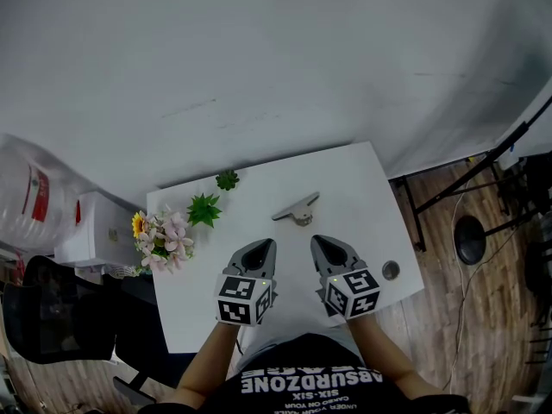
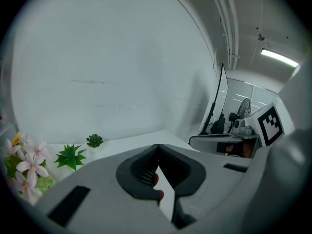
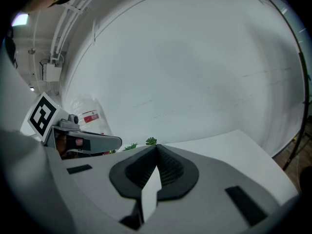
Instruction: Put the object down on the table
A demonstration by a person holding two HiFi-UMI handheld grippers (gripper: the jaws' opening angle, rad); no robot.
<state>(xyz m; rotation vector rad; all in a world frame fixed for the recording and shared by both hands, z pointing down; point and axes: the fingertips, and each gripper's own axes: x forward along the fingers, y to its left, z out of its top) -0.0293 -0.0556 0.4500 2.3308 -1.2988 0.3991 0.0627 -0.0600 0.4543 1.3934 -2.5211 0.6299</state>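
A grey, wing-shaped object lies flat on the white table, a little beyond both grippers and between them. My left gripper hovers over the table's near half with its jaws shut and nothing between them; in the left gripper view its tips meet. My right gripper is beside it, also shut and empty, and its tips touch in the right gripper view. The grey object is hidden behind the jaws in both gripper views.
Along the table's left side stand a small succulent, a spiky green plant and a flower bunch. A small dark round thing sits near the front right corner. A white box and a black chair are at the left.
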